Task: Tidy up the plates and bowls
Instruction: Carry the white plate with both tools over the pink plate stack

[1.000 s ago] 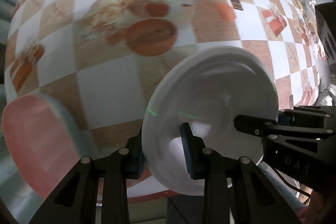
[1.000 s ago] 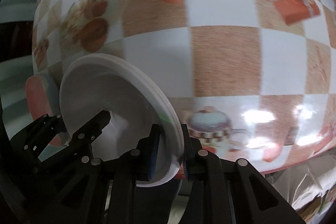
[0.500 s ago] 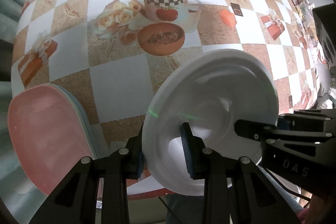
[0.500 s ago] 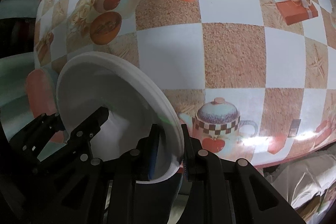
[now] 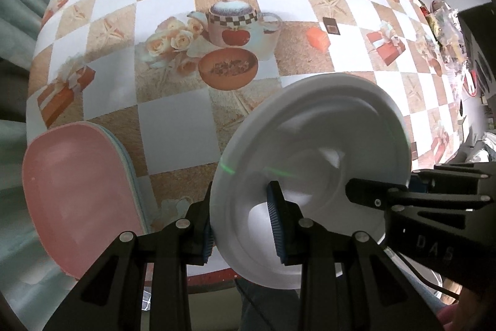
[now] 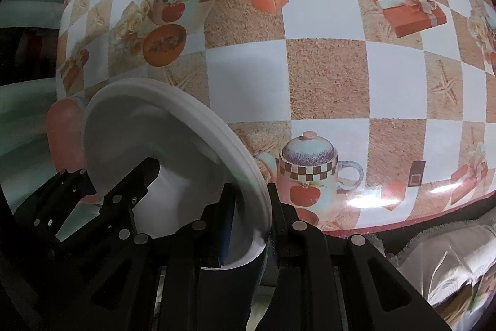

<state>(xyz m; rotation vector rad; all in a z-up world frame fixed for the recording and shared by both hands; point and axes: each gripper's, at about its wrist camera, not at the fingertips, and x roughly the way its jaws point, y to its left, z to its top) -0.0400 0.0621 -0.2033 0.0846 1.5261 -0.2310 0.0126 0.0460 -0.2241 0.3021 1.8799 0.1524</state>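
Note:
A white plate (image 5: 325, 145), with layered rims as if more than one is stacked, hangs tilted above the table's near edge. My left gripper (image 5: 241, 222) is shut on its left rim, one blue pad inside the dish and one outside. In the right wrist view my right gripper (image 6: 250, 225) is shut on the opposite rim of the same white plate (image 6: 139, 126). Each view shows the other gripper's black fingers (image 5: 372, 194) (image 6: 136, 179) reaching over the plate. A stack of plates with a pink one on top (image 5: 77, 200) lies at the table's left corner.
The table (image 5: 173, 126) wears a glossy checked cloth printed with teapots, bowls and gift boxes. Its red-trimmed front edge (image 6: 403, 225) runs below the plate. A pale crumpled cloth (image 6: 449, 269) lies beyond the edge at lower right. Clutter (image 5: 440, 20) sits at the far right.
Both grippers have risen with the white plate still held, the left more than the right. The tablecloth now looks farther away and sharper, and more of the pink stack shows.

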